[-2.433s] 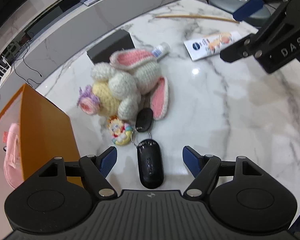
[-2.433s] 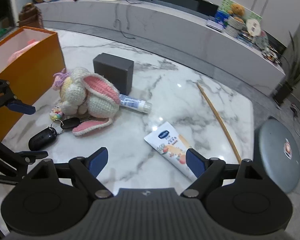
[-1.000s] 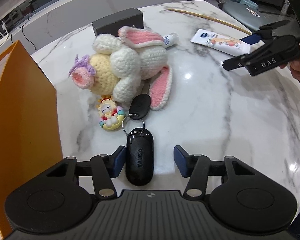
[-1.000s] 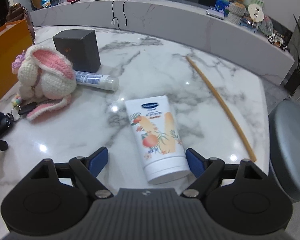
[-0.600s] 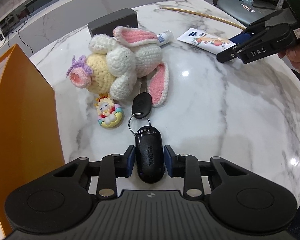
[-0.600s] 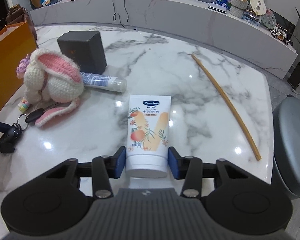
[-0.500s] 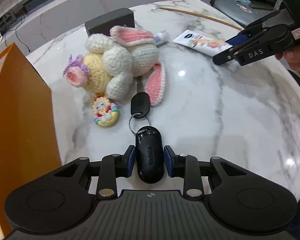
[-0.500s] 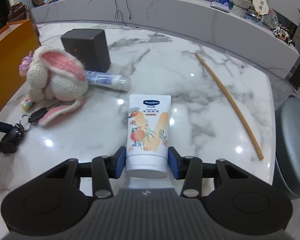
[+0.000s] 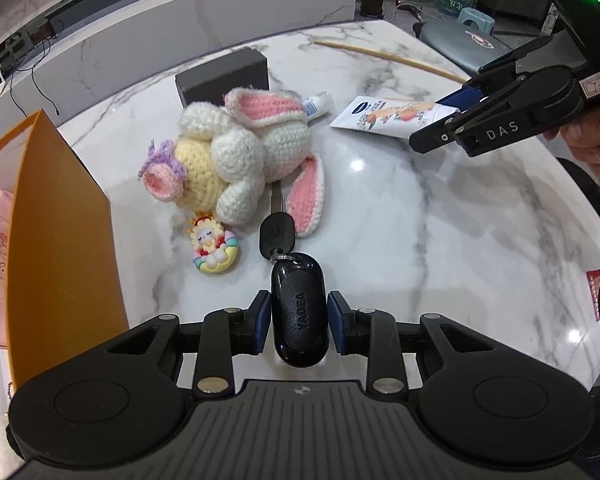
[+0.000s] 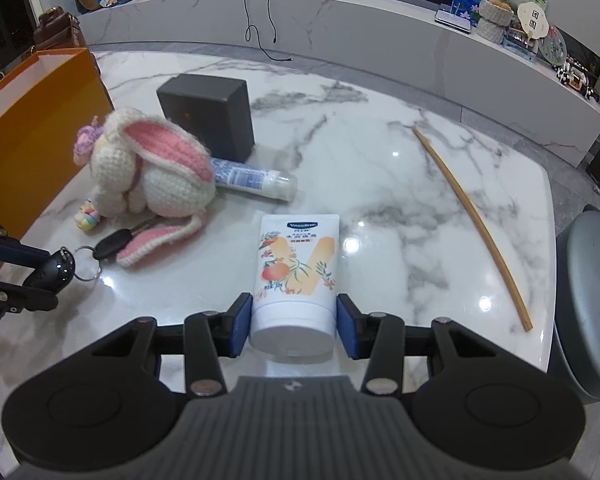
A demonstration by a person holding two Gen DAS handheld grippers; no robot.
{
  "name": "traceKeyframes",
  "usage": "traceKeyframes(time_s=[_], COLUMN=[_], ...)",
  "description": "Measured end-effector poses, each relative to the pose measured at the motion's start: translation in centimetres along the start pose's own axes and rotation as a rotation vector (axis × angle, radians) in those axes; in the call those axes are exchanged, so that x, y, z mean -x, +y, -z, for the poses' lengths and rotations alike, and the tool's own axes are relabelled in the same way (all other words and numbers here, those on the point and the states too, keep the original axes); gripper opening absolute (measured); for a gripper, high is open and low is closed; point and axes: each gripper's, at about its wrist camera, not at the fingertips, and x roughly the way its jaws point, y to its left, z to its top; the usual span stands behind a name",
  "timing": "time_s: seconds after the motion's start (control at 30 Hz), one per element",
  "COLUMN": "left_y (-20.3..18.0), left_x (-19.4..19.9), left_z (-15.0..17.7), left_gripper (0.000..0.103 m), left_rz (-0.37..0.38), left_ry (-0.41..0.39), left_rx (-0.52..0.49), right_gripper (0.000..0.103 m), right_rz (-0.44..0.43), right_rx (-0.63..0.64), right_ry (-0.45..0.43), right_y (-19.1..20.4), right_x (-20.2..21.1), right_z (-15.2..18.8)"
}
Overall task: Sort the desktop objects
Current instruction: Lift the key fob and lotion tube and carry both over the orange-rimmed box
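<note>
Left tongs (image 9: 296, 322): clenched on black YADEA key fob (image 9: 299, 312), lower centre, for lifting toward orange box (image 9: 56, 232). Right tongs (image 10: 294, 326): clamping Vaseline lotion tube (image 10: 296, 276) by its cap end, above marble tabletop (image 10: 380, 184).

Plush rabbit (image 10: 148, 176) lies btwn bag (image 10: 32, 120) on left & lotion tube (image 10: 296, 264) on right, box (image 10: 208, 116) behind.
</note>
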Motion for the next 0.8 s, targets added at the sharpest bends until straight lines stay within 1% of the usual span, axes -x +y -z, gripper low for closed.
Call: traceKeyframes(time_s=[0.27, 0.33, 0.4, 0.6, 0.73, 0.8], left_y=[0.2, 0.3, 0.4, 0.5, 0.7, 0.6], left_x=[1.6, 1.9, 2.1, 2.3, 1.7, 2.0], left_z=[-0.6, -0.8, -1.0, -0.8, -0.4, -0.3], left_gripper=[0.033, 0.03, 0.018, 0.017, 0.017, 0.017], left_rz=[0.014, 0.017, 0.02, 0.019, 0.015, 0.016], left_ry=[-0.042, -0.05, -0.057, -0.057, -0.039, -0.043], left_rx=[0.008, 0.01, 0.011, 0.009, 0.012, 0.011], right_gripper=[0.047, 0.047, 0.047, 0.047, 0.047, 0.047], right_rz=[-0.011, -0.012, -0.01, -0.012, -0.012, -0.011], right_rx=[0.008, 0.001, -0.001, -0.018, -0.016, -0.015], right_ry=[-0.018, -0.03, -0.04, -0.07, -0.07, -0.068], right_y=[1.5, 1.8, 2.1, 2.8, 3.1, 3.1], right_x=[1.7, 2.3, 2.9, 4.2, 4.2, 4.2], right_z=[-0.9, -1.3, -1.5, -2.0, -2.0, -2.0])
